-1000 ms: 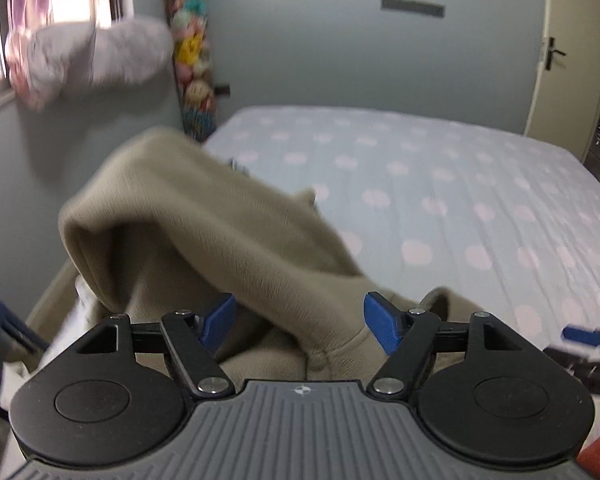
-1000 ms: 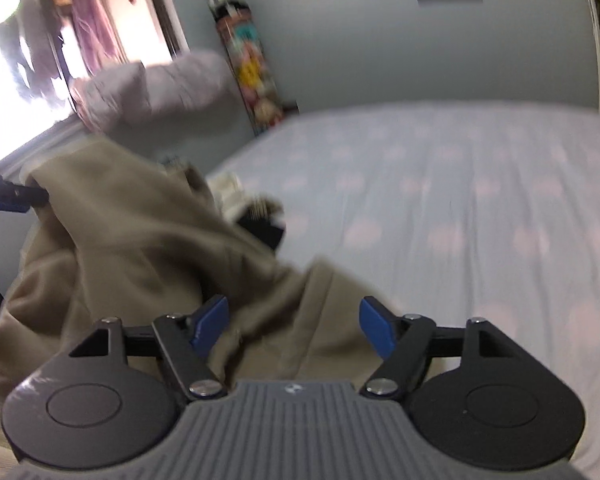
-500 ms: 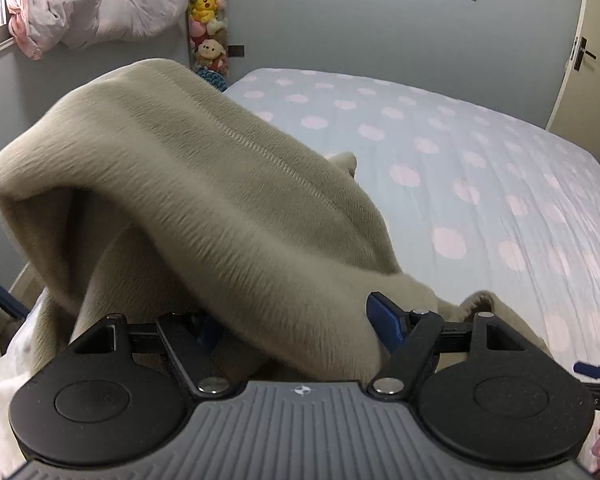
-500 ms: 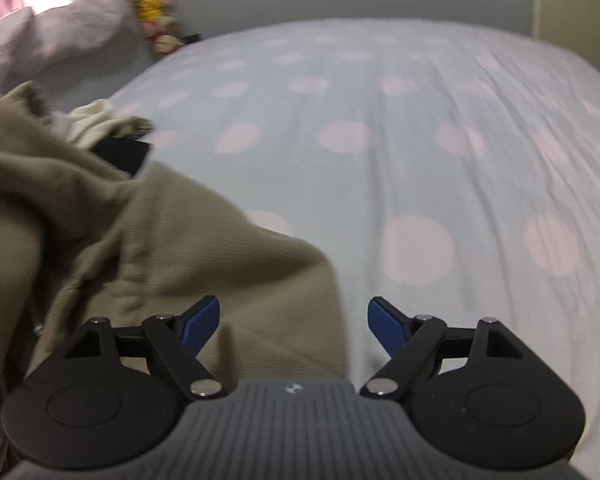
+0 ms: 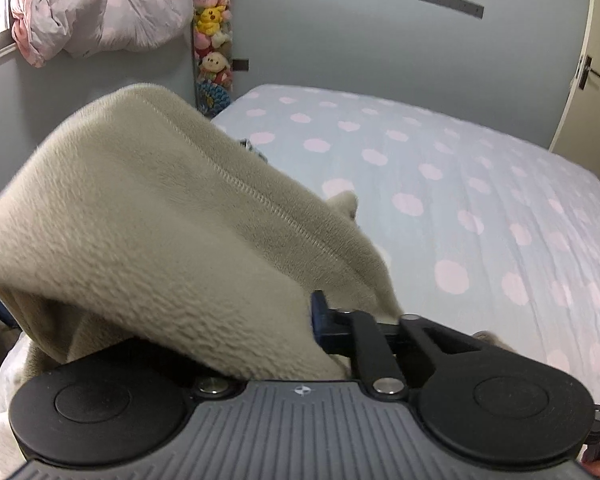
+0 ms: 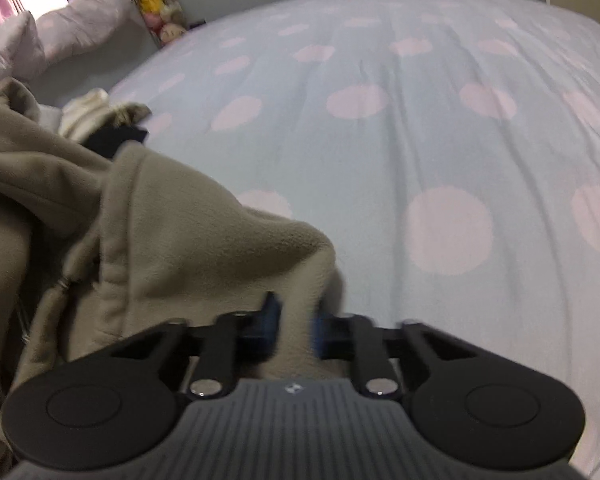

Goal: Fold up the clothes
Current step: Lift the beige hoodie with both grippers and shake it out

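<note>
The bed (image 6: 440,128) carries everything here — a pale blue sheet dotted with pink, stretching far and to the right. At its near left the olive fleece garment (image 6: 172,240) lies heaped on the sheet. Just beyond that, at the left edge, sit a cream piece of cloth (image 6: 86,110) and something black (image 6: 118,138) — possibly more clothing, too blurred to tell.
</note>
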### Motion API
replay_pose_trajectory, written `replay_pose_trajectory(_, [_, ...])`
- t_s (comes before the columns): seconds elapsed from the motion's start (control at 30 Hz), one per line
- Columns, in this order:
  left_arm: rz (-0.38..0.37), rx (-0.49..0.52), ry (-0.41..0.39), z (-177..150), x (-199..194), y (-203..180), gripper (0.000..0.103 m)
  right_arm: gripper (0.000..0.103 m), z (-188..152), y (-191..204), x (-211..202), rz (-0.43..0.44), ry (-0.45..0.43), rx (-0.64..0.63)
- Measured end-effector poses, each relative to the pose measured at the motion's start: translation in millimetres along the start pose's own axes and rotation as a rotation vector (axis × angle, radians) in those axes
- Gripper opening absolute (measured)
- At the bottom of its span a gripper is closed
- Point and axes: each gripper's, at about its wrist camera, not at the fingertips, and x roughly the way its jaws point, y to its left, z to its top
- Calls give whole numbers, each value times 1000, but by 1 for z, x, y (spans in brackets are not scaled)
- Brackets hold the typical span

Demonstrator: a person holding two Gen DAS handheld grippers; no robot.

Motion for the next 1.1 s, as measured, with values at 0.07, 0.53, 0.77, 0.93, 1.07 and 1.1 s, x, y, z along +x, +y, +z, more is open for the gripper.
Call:
replay_pose_trajectory(0.07, [-11,38,-36,3,-15,-8,6,9,6,5,-16,0,-63,-12])
replay_pose_trajectory(0.53, [-189,157,-459,65,-216,-104,5,8,150,3,-257,-180,-716,-180])
replay_pose_trajectory(0.77, [-296,264,-696,84,-332,-164,5,9,205,-23,-410,-352,-925,-232])
replay_pose_trajectory(0.93, [-375,234,-800,86,-387,-169,5,9,221,-21,-512,-517,-1114,-281])
replay_pose_trajectory(1.07, [-429,203,-786,84,-393,-163,5,8,235,-19,-577,-600,-1220,-278])
replay_pose_trajectory(1.1, [-437,194,-772,82,-388,-159,5,9,238,-18,-587,-614,-1235,-284])
